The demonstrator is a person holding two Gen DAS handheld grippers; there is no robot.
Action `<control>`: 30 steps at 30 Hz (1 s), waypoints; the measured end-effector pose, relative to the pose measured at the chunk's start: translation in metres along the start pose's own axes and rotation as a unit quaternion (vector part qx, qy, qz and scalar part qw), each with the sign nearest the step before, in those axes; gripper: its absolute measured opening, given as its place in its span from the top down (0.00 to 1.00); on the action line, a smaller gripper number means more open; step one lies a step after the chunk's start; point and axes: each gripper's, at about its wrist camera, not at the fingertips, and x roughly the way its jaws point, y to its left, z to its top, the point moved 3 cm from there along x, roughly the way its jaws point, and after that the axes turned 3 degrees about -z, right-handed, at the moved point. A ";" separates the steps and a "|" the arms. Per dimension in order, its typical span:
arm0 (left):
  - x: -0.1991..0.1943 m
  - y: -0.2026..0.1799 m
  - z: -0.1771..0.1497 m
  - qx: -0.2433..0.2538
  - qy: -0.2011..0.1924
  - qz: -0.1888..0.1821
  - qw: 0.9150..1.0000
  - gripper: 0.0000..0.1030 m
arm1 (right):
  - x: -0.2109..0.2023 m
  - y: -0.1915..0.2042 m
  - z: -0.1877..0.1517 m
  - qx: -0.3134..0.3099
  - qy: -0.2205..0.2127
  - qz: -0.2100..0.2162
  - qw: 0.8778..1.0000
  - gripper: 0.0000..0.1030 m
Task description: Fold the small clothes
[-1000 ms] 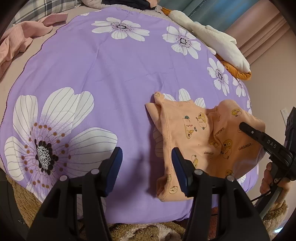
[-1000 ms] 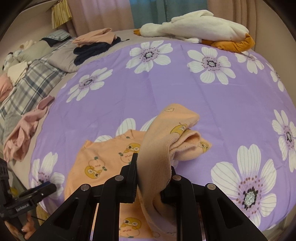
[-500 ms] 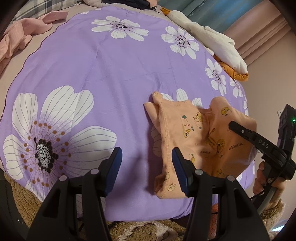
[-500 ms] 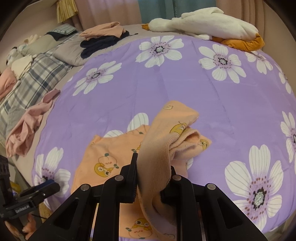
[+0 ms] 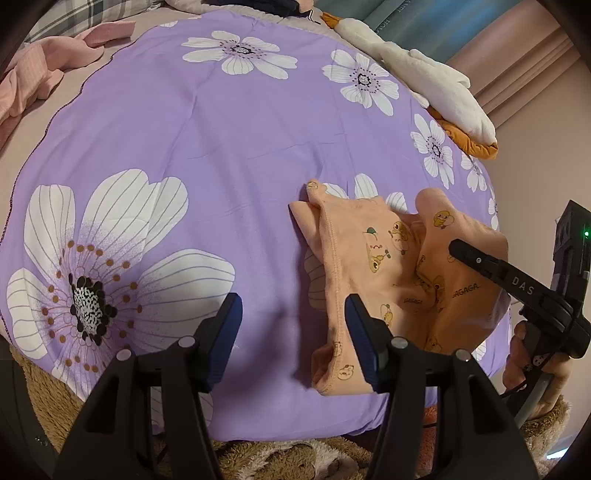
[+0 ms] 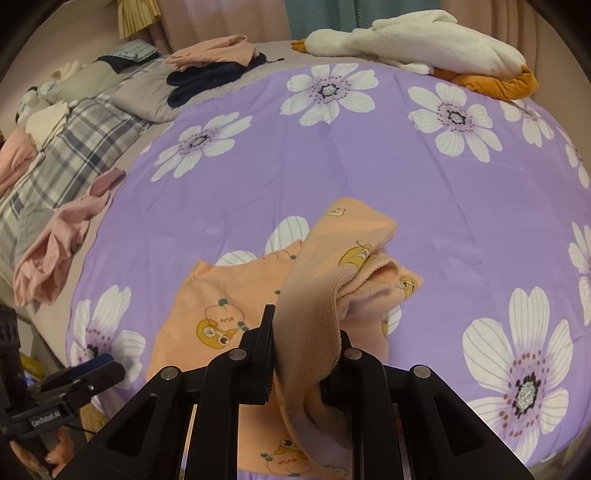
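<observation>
The small orange cartoon-print garment (image 6: pixel 221 314) is soft matt knit cloth with a fuzzy, fleecy inner face. The purple flower-print bedsheet (image 5: pixel 221 122) looks smooth, thin woven cloth with faint creases. The white plush cloth (image 6: pixel 424 40) looks fluffy.

a bed fills both views, covered by a purple sheet (image 6: pixel 369 166) printed with big white daisies. beyond its far edge lies a taupe blanket (image 6: pixel 273 55), and to the left a grey plaid quilt (image 6: pixel 70 147) with a plaid pillow (image 6: pixel 129 50) further back. a white and orange plush blanket (image 6: pixel 424 48) is heaped at the far right corner of the sheet. a dark navy garment (image 6: pixel 207 79) with a peach one (image 6: pixel 218 53) on top sits on the taupe blanket, and a crumpled pink garment (image 6: pixel 55 240) lies on the quilt's edge. behind the bed hang teal curtains (image 5: pixel 424 26) between pink drapes (image 5: pixel 524 59). a pale pink wall (image 5: pixel 535 166) stands on the right. a brown shaggy rug (image 5: pixel 277 458) shows at the bed's near edge. the light is dim and warm.
</observation>
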 end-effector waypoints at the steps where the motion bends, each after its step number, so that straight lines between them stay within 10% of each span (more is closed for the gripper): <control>1: 0.000 0.000 0.000 0.000 0.001 0.000 1.000 0.44 | 0.002 0.001 0.000 0.000 0.002 0.002 1.000 0.81; 30: -0.001 0.003 -0.002 -0.008 0.003 0.001 1.000 0.42 | 0.060 0.035 -0.021 -0.040 0.086 0.013 0.995 0.81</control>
